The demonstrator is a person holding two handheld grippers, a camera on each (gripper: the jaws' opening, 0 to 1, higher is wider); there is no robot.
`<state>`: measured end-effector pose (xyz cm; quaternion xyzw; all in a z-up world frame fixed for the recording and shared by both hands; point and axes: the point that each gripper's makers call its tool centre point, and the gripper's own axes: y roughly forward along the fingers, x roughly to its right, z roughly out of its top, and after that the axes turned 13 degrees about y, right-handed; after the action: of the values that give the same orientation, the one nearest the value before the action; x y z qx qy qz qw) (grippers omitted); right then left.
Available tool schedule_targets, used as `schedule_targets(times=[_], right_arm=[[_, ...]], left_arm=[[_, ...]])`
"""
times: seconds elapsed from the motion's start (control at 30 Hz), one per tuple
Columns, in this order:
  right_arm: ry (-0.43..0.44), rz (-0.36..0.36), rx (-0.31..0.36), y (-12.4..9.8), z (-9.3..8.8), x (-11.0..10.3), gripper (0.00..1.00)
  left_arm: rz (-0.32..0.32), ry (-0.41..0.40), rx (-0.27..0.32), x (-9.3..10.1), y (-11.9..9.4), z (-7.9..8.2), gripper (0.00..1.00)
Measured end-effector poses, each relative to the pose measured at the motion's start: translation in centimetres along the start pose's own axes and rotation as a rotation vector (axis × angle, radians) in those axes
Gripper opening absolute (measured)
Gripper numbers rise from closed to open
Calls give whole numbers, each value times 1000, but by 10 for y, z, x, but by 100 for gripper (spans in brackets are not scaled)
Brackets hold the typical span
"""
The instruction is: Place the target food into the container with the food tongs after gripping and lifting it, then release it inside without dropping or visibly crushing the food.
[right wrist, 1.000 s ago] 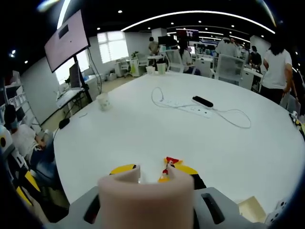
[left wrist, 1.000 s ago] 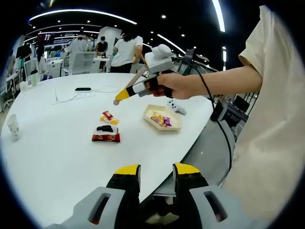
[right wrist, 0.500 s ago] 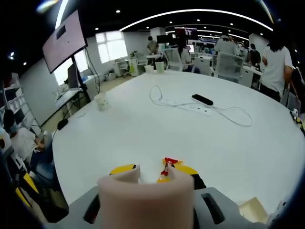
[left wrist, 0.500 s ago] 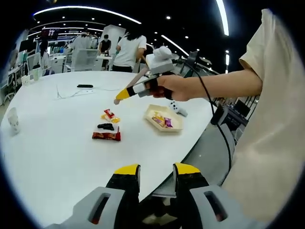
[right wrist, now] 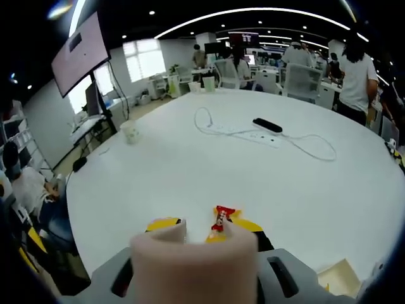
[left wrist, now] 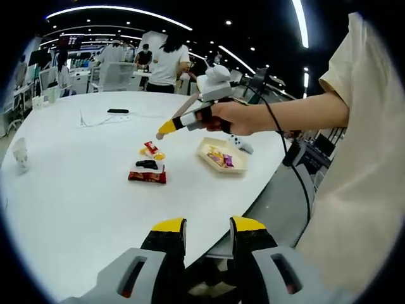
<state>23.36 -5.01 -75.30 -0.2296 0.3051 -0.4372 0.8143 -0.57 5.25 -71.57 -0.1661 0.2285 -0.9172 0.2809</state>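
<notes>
left gripper (left wrist: 209, 227): nearest in the left gripper view; jaws spread, nothing between them, hanging over the near table (left wrist: 76, 209) edge. Idle.
right gripper (right wrist: 207, 225): in the right gripper view a beige tong (right wrist: 194, 269) sits between the yellow jaws and hides the gap; cannot tell how hard they press on it.
candy (right wrist: 219, 220): red-and-yellow wrapper just past the right jaw tips. Pinched or lying on the table beyond them: cannot tell.
hand (left wrist: 231, 117): holds the right gripper above the table, tip aimed down toward loose sweets (left wrist: 150, 150).
other food: red packet (left wrist: 147, 177) and a black piece (left wrist: 147, 164) lie just beside those sweets, untouched.
tray (left wrist: 235, 170): near the table edge, apart from the loose pile; a few wrapped sweets already inside.
progress: early to middle, in my judgement. Some food is in the tray; the right gripper is over the pile, not over the tray.
left to do: confirm the grip, lift, carry across to the tray, open gently inside.
far: cable (right wrist: 304, 142), remote (right wrist: 267, 125), cup (right wrist: 130, 132); people standing beyond the table.
</notes>
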Motion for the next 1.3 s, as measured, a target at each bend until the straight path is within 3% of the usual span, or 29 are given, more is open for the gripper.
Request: schedule_targets(times=[0.7, 1.3], right_arm=[[19, -59, -16, 15, -2, 16, 29], [24, -68, -25, 31, -8, 19, 29]], left_arm=[[-17, -26, -19, -2, 7, -9, 27], [-23, -58, -29, 0, 10, -14, 28]])
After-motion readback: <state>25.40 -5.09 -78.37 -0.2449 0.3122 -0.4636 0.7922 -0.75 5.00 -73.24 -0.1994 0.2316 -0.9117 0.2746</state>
